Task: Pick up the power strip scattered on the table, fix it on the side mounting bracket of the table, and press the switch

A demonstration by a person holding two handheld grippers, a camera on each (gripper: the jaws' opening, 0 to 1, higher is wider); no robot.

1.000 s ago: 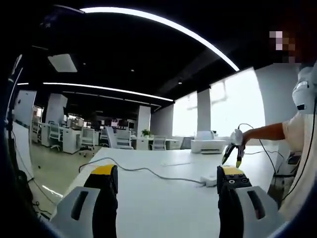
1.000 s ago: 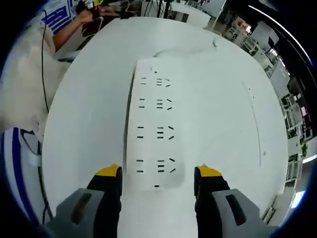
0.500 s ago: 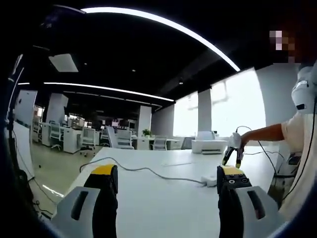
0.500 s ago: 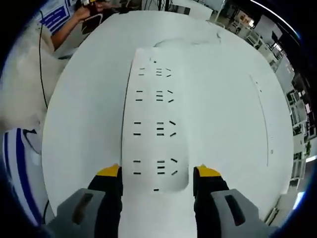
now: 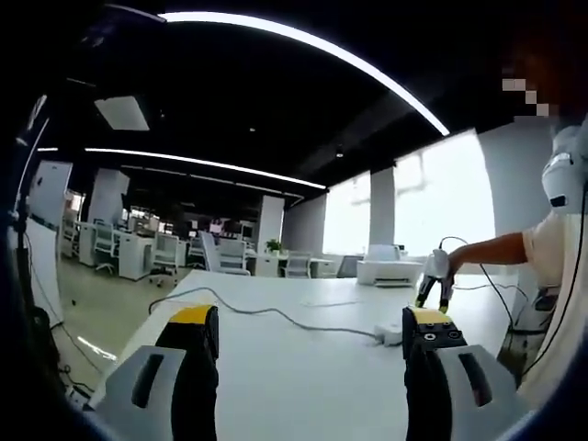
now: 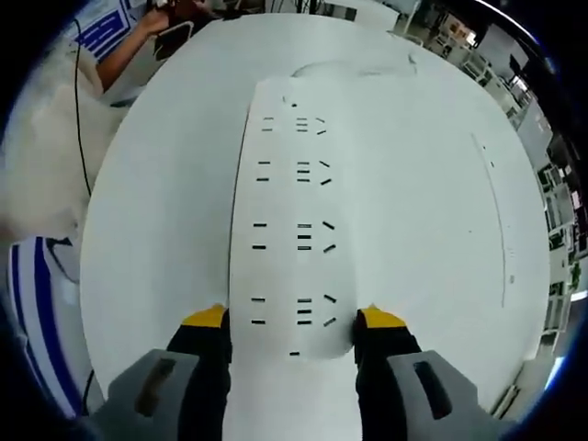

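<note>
Jaws of the right gripper point(image 6: 292, 323) sit wide apart around the near end of the white power strip point(image 6: 292, 230) lying flat on the surface point(image 6: 165, 202), while the left gripper point(image 5: 312, 323) waits spread above it.

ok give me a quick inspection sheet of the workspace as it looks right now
surface: white table, large and mostly bare.
job's things: white power strip lying flat, sockets up, its near end between the right gripper's jaws; mounting bracket and switch not made out.
clutter: white printer-like box at the table's far edge.
grippers: right gripper open, jaws either side of the strip's end, contact unclear; it also shows in the left gripper view. left gripper open, holding nothing, above the table.
cables: grey cable snaking across the table to the strip.
surroundings: open office with desks, chairs, ceiling light strips, bright windows.
</note>
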